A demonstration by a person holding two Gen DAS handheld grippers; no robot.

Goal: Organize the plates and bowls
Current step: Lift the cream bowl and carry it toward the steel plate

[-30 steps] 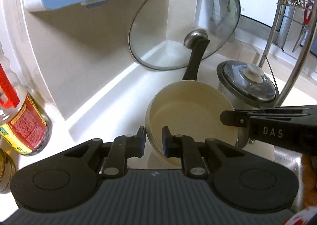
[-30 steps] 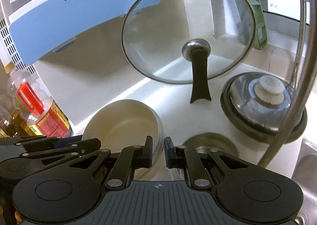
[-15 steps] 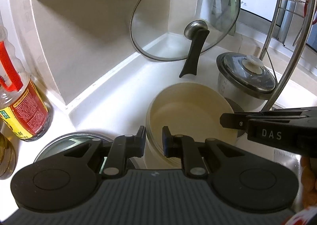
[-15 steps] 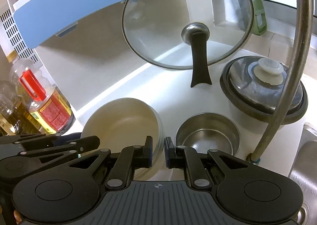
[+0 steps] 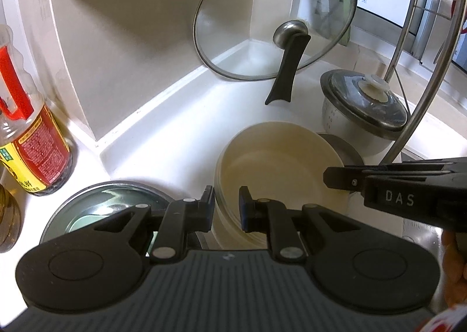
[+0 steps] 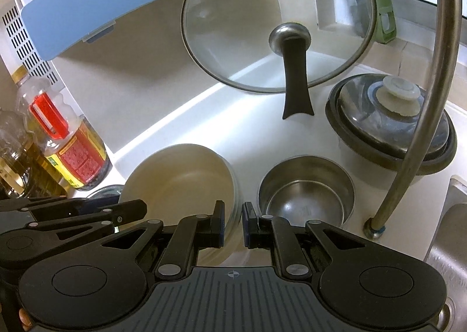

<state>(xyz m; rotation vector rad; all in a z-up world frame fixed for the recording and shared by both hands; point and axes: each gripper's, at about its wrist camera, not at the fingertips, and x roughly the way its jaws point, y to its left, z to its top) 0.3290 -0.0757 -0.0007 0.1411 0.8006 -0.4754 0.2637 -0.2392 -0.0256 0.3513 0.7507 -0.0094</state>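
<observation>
Tight corner here: glass lid (image 6: pixel 277 22) propped against the wall, lidded pot (image 6: pixel 391 124) and faucet pipe (image 6: pixel 420 139) crowding the right, oil bottle (image 5: pixel 29 139) left. The left gripper (image 5: pixel 227 209) pinches the near-left rim of the cream bowl stack (image 5: pixel 277 168); the right gripper (image 6: pixel 233 222) clamps its right rim. The steel bowl (image 6: pixel 305 189), half hidden a second ago, now sits fully exposed just beside the stack, and a round glass lid (image 5: pixel 96 206) shows below left.
</observation>
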